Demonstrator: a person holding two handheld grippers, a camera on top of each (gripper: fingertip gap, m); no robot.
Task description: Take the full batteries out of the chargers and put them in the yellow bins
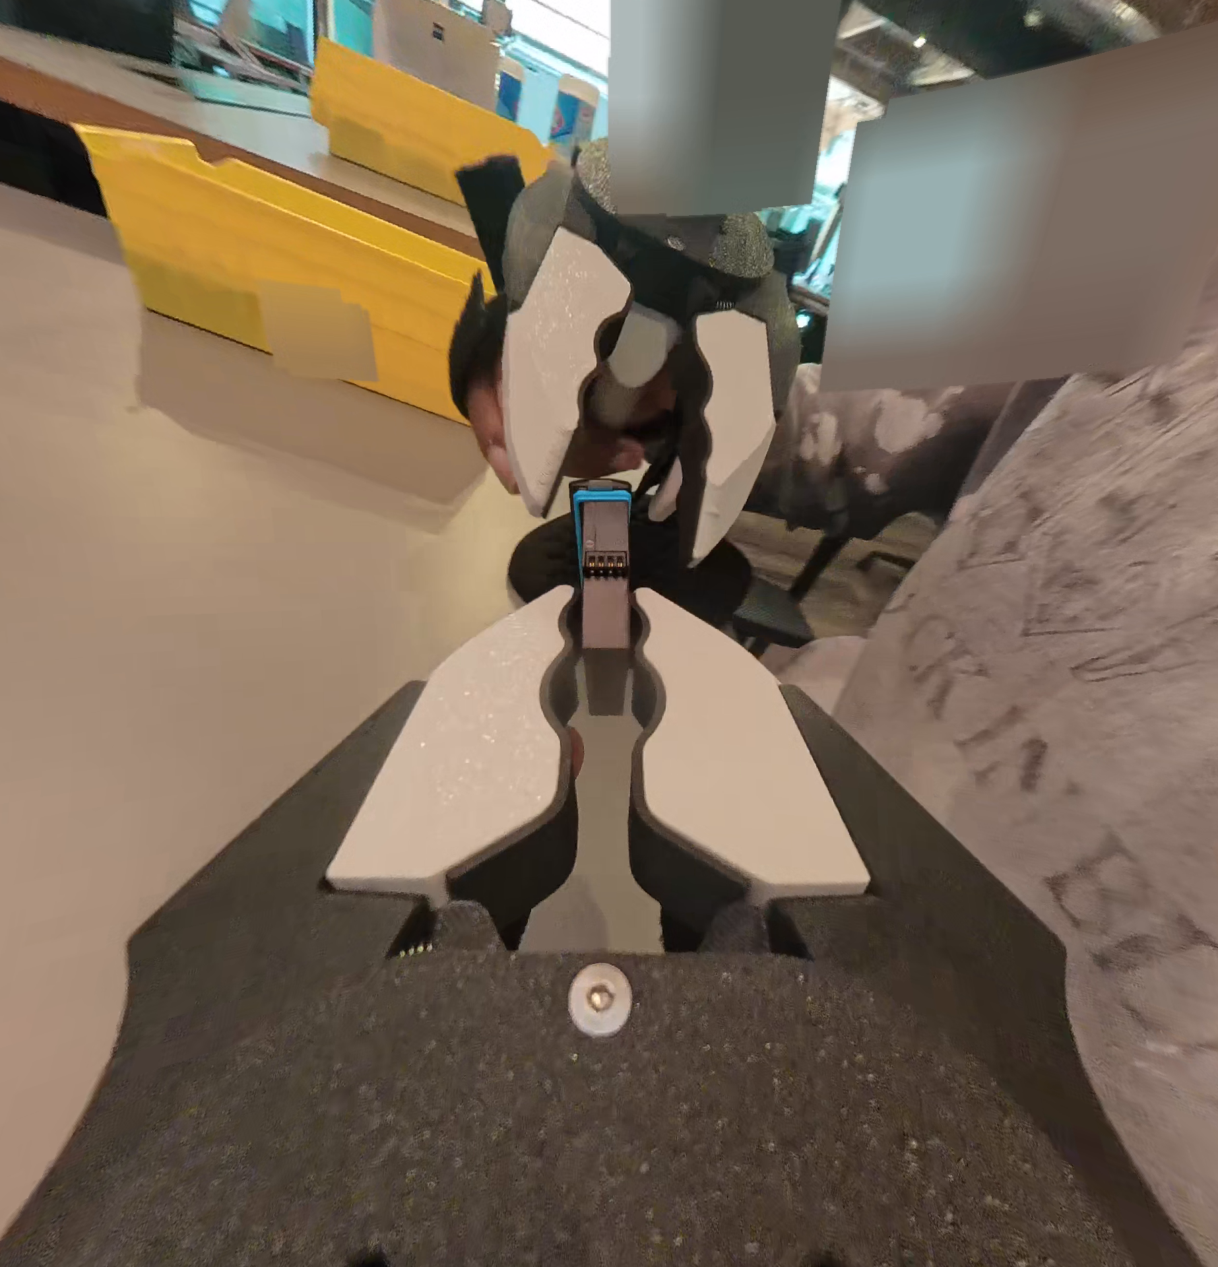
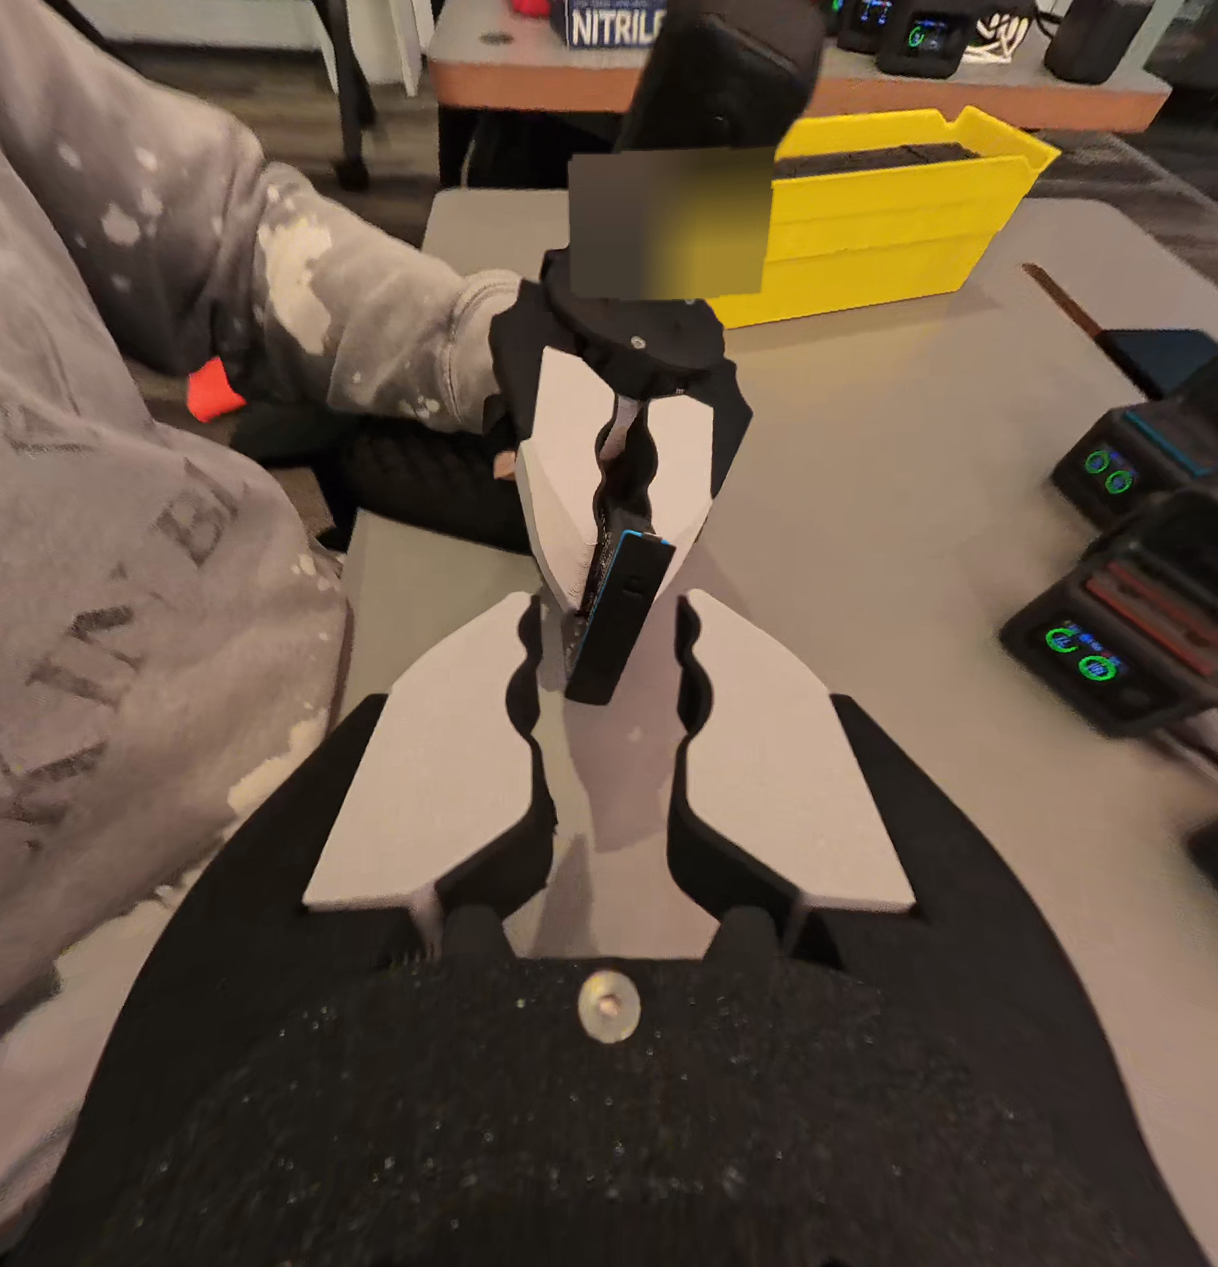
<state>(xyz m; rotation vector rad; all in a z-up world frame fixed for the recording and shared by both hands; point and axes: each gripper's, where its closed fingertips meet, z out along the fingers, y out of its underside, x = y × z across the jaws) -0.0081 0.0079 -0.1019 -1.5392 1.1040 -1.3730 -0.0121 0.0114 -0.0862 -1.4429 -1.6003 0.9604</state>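
The left gripper (image 1: 603, 603), with white faceted fingers on a black speckled body, is clenched on a slim black battery with a blue end band (image 1: 603, 548), which sticks out past its fingertips. The right gripper (image 2: 610, 603) faces it tip to tip with its jaws released and spread, and the battery's free end lies in the gap between them without touching either finger.

Taking the battery as landmark: in the left wrist view a long yellow plastic bin (image 1: 263, 274) lies up and left of it on the pale grey tabletop (image 1: 181, 617), with a second yellow bin (image 1: 414, 116) farther back on a wood-edged table. A row of gold contacts on the battery's face shows in this view only.

The right wrist view alone shows black chargers with green ring displays (image 2: 1134, 651) to the right of the battery, some slots holding dark packs. A yellow bin (image 2: 887, 226) with dark contents sits beyond the battery, up and to the right. A grey mottled sweatshirt sleeve (image 2: 304, 302) reaches in from the left.
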